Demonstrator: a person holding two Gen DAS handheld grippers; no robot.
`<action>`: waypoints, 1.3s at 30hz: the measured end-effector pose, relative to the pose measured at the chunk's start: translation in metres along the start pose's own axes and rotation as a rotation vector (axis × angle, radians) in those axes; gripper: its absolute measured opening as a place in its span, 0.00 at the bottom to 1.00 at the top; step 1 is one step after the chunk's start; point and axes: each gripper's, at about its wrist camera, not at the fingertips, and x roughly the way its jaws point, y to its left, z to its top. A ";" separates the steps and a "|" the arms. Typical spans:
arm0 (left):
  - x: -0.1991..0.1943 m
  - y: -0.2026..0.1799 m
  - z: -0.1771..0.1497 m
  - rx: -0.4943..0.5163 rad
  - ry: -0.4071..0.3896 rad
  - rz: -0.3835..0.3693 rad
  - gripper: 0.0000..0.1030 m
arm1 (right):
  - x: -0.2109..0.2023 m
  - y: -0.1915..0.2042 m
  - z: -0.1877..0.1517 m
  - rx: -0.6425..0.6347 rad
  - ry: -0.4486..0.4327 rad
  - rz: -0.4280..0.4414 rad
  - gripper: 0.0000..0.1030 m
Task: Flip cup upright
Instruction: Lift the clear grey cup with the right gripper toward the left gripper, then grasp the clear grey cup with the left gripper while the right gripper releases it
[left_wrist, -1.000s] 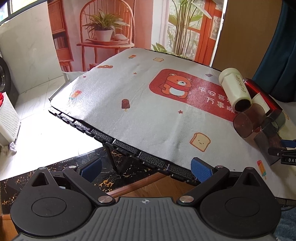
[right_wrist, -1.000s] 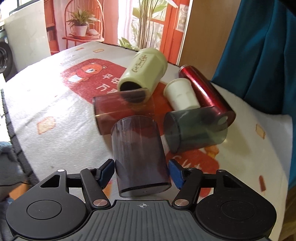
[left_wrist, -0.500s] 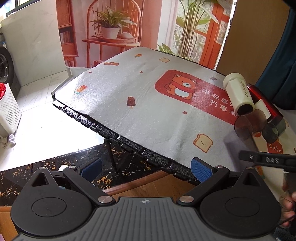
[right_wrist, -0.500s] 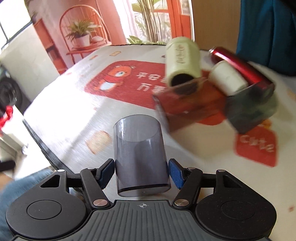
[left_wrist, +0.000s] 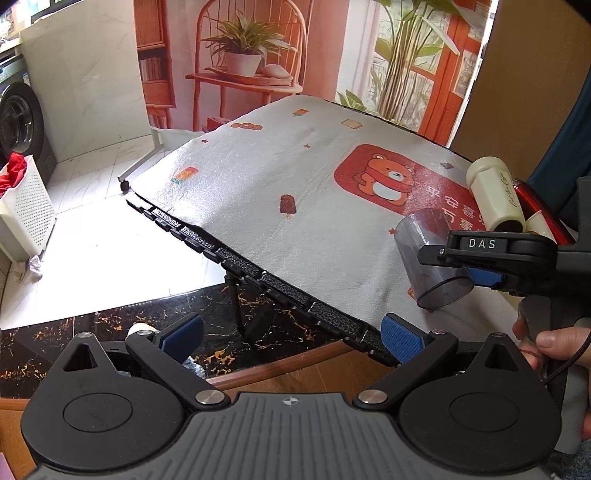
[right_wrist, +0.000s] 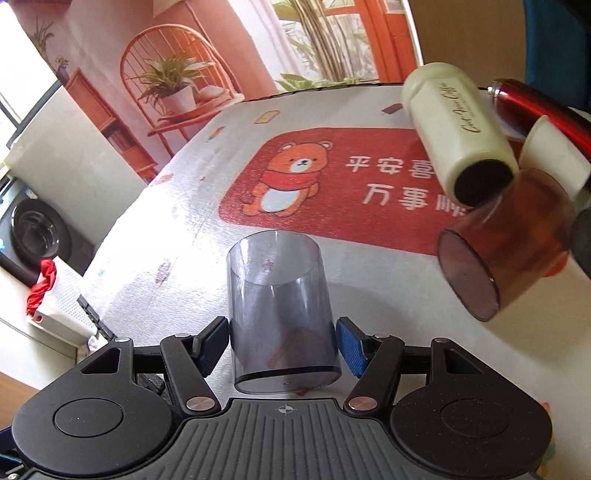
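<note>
A smoky grey transparent cup (right_wrist: 282, 314) sits between the blue-padded fingers (right_wrist: 352, 347) of the right gripper (right_wrist: 282, 345), low over the near part of the table (right_wrist: 369, 295). Seen from the left wrist camera, the cup (left_wrist: 432, 258) is tilted: its long axis slopes, with the closed, thick base lower and toward the table's near edge, and the open mouth higher and pointing away toward the far side. From the right wrist camera the base is nearest the lens and the open rim farthest, so the axis runs forward along the fingers. The base seems to touch or nearly touch the cloth; which one cannot be told.

The right fingers are clenched on the cup's lower wall, one pad pressed on each side.

The left gripper (left_wrist: 291, 336) hangs off the near edge of the table, over dark marbled floor. Its fingers (left_wrist: 400, 338) are spread wide and hold nothing, touching nothing.

The table is covered with a pale printed cloth bearing a red panel with a cartoon bear (right_wrist: 288, 181). At the far right lies a cluster of other vessels on their sides: a cream bottle-shaped cup (right_wrist: 461, 136), an amber transparent cup (right_wrist: 506, 251) just in front of it, and a red metal flask (right_wrist: 532, 107) behind.
</note>
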 end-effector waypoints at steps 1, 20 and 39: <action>0.000 0.000 0.000 -0.002 0.002 0.003 1.00 | -0.001 0.002 0.000 -0.013 0.000 0.006 0.59; 0.066 -0.063 0.069 -0.044 0.114 -0.143 1.00 | -0.086 -0.059 -0.035 -0.157 -0.161 -0.201 0.78; 0.146 -0.104 0.076 0.021 0.252 -0.077 0.72 | -0.077 -0.073 -0.042 -0.123 -0.133 -0.135 0.78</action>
